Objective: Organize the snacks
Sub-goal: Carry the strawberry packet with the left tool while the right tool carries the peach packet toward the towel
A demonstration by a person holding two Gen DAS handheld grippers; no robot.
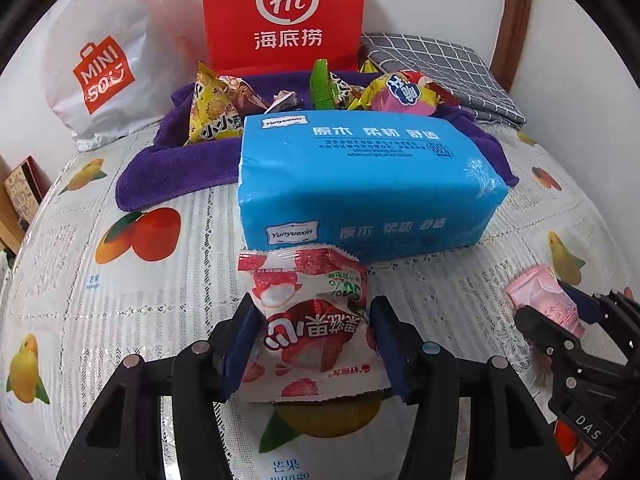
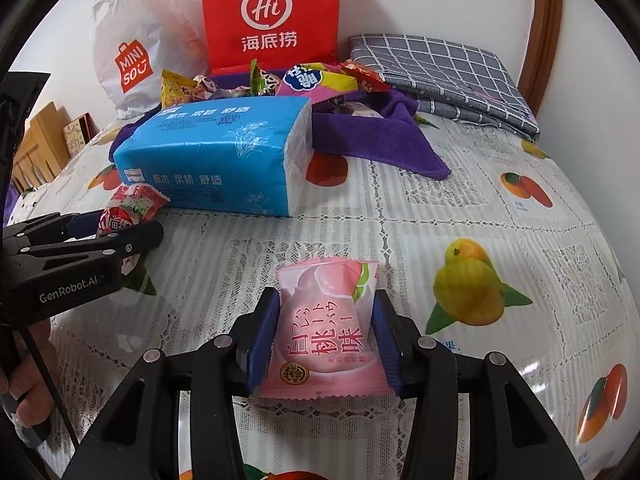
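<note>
The red and white snack packet [image 1: 312, 324] lies between the blue pads of the left gripper [image 1: 316, 344]. Its long axis runs along the fingers, away from the camera, and its far crimped edge points toward the blue tissue pack [image 1: 360, 184], almost touching it. The print on it reads upside down from the left wrist view. Both pads touch the sides of the packet, and the packet bulges between them, so the left gripper holds it at a middle width. The near end of the packet stays just above the tablecloth [image 1: 100, 292].

The pink peach snack packet [image 2: 326, 336] sits the same way in the right gripper [image 2: 326, 340]: long axis along the fingers, the top seam pointing away toward the tissue pack, which is well apart from it. The pads stand against both its sides; the grip looks light, and I cannot tell how firmly they press.

In the right wrist view the left gripper comes in from the left edge, with a hand [image 2: 28, 384] behind it.

Behind the tissue pack a purple towel [image 1: 176, 168] carries a heap of other snacks [image 1: 216, 108]. Farther back, a red paper bag [image 1: 284, 12] stands against the wall, a white plastic bag [image 1: 100, 60] is at its left, and a folded grey checked cloth [image 1: 440, 72] lies at its right.
</note>
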